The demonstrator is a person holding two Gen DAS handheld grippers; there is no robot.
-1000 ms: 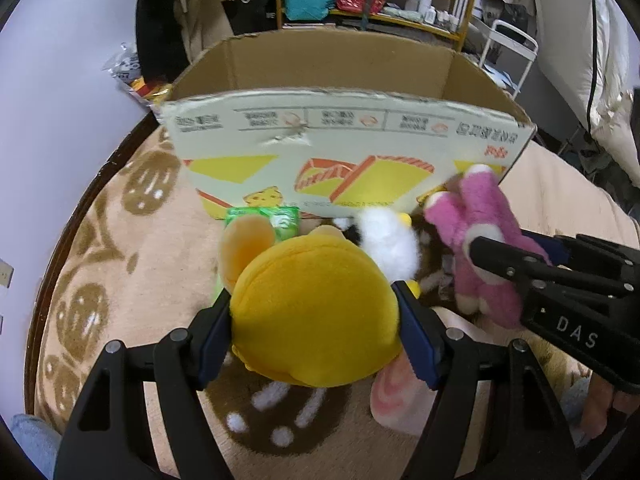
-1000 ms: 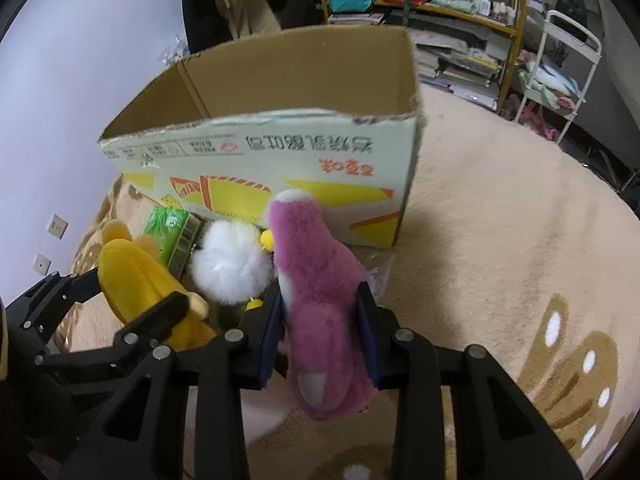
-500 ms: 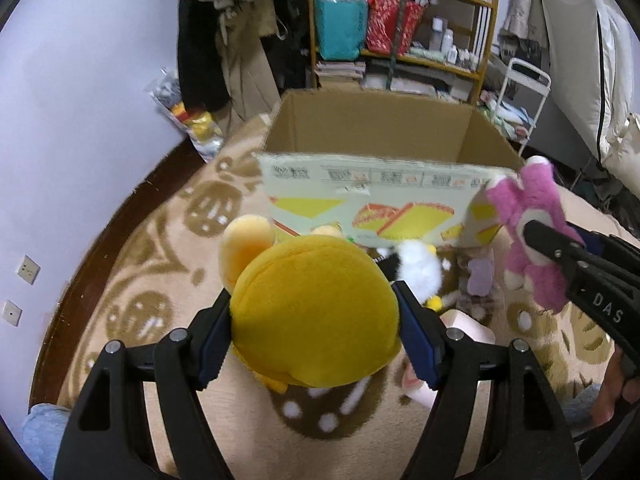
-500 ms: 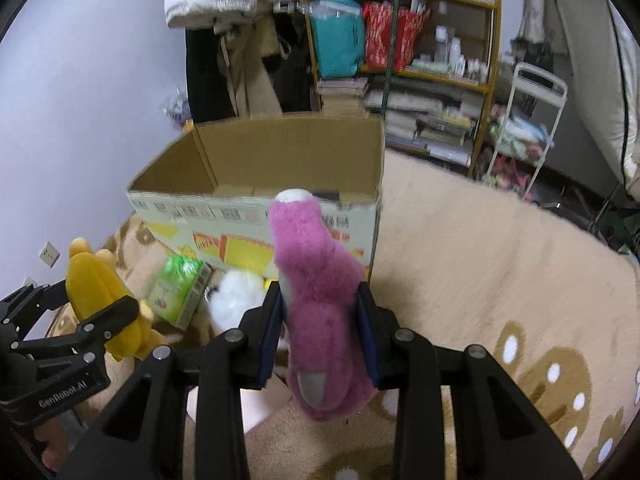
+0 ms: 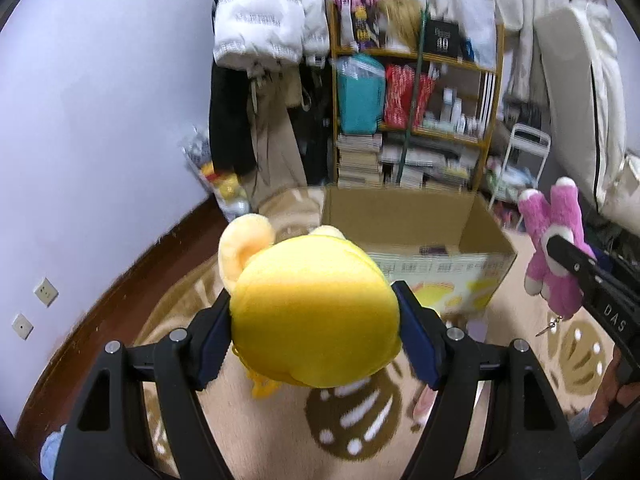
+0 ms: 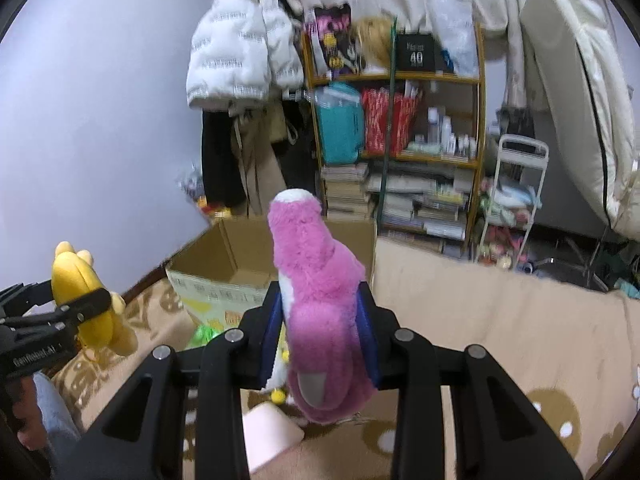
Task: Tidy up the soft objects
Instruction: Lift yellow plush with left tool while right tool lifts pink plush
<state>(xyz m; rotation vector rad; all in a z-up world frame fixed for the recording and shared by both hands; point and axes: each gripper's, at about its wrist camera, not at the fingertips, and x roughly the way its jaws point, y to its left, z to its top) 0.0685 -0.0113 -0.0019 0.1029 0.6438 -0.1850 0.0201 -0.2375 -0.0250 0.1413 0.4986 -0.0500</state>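
Between my left gripper's [image 5: 316,326] blue pads sits the yellow plush toy [image 5: 314,312], squeezed on both sides so that its round body bulges over the fingers; one pale orange ear sticks up at its upper left. I hold it in the air above the beige patterned rug [image 5: 248,420], on the near side of the open cardboard box [image 5: 404,220], which stands on the rug in front of the shelving.

My right gripper [image 6: 320,326] is clamped on the pink plush toy [image 6: 316,288], its pads pressing into the fur low on the body, while the toy's white-tipped end points up and away toward the box [image 6: 224,256]. From the left wrist view I see the same pink toy [image 5: 554,248] off to the right, dangling from the right gripper's black finger, at about the height of the box's rim and just beside its right corner. From the right wrist view the yellow toy [image 6: 86,300] hangs at the far left, gripped by the left gripper's fingers, well apart from the pink one.

On the rug under the right gripper I make out a pale pink object [image 6: 270,436], blurred, and a green packet [image 6: 204,334] near the foot of the box. Behind the box stands a wooden shelf [image 6: 400,152] packed with books and bags, with a white puffer jacket [image 6: 236,56] hanging to its left.
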